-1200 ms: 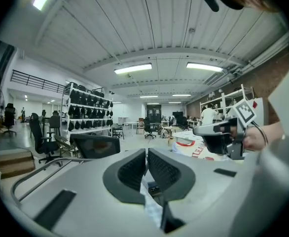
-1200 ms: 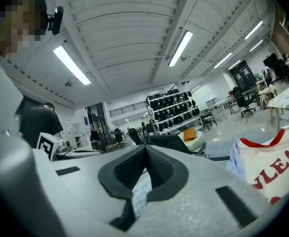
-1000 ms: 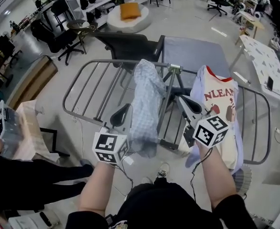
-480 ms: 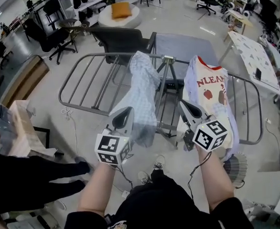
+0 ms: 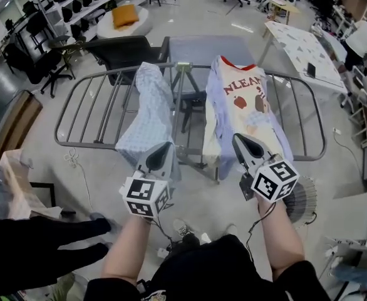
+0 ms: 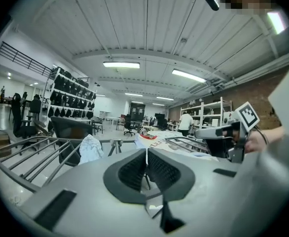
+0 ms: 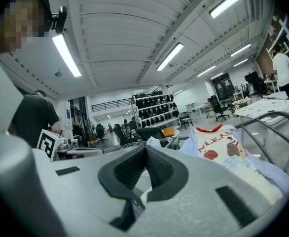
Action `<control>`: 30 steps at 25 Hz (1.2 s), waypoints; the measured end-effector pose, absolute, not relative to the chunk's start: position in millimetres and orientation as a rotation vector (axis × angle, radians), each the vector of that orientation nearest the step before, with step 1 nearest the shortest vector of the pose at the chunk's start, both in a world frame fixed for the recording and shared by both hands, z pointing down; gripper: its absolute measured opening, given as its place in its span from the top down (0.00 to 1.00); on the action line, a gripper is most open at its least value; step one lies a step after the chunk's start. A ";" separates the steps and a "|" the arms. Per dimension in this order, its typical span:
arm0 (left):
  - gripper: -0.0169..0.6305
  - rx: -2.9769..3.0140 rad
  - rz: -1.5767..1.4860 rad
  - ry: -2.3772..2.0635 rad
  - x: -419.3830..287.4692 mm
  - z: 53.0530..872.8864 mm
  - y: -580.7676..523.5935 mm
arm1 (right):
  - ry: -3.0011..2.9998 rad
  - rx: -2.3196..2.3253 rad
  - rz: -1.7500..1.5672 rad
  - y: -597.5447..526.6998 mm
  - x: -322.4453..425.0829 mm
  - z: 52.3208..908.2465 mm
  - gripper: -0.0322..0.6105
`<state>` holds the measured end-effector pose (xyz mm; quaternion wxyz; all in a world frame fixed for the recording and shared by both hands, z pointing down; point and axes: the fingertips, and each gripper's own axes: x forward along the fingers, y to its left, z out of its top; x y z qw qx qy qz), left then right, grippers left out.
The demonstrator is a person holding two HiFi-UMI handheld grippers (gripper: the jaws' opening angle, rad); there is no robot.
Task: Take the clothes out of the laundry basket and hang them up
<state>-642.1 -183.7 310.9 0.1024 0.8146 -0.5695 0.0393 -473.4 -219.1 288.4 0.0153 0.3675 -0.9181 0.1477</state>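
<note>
Nearest, the L gripper (image 5: 163,150) and R gripper (image 5: 241,142) are held side by side, approx. level, both clenched w/ nothing between the jaws. Just beyond, a grey drying rack (image 5: 89,105) is spread open. A pale blue checked garment (image 5: 149,115) is draped over its centre-left rails, and a cream T-shirt (image 5: 240,105) w/ red print is laid over the rails to the right, apart from it. Behind the rack a black office chair (image 5: 124,49) is seen, w/ an orange cushion (image 5: 124,16) farther back.
</note>
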 end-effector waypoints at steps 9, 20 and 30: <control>0.95 2.397 0.133 -1.705 -523.5 300.2 -155.8 | -2.882 1.161 0.432 -186.3 -346.7 280.2 0.94; 0.95 2.347 0.148 -1.831 -399.3 285.0 -68.6 | -2.927 1.073 0.432 -123.1 -213.4 274.3 0.94; 0.95 2.321 0.166 -1.879 -404.5 280.1 -16.7 | -2.948 1.045 0.471 -76.3 -214.0 275.1 0.94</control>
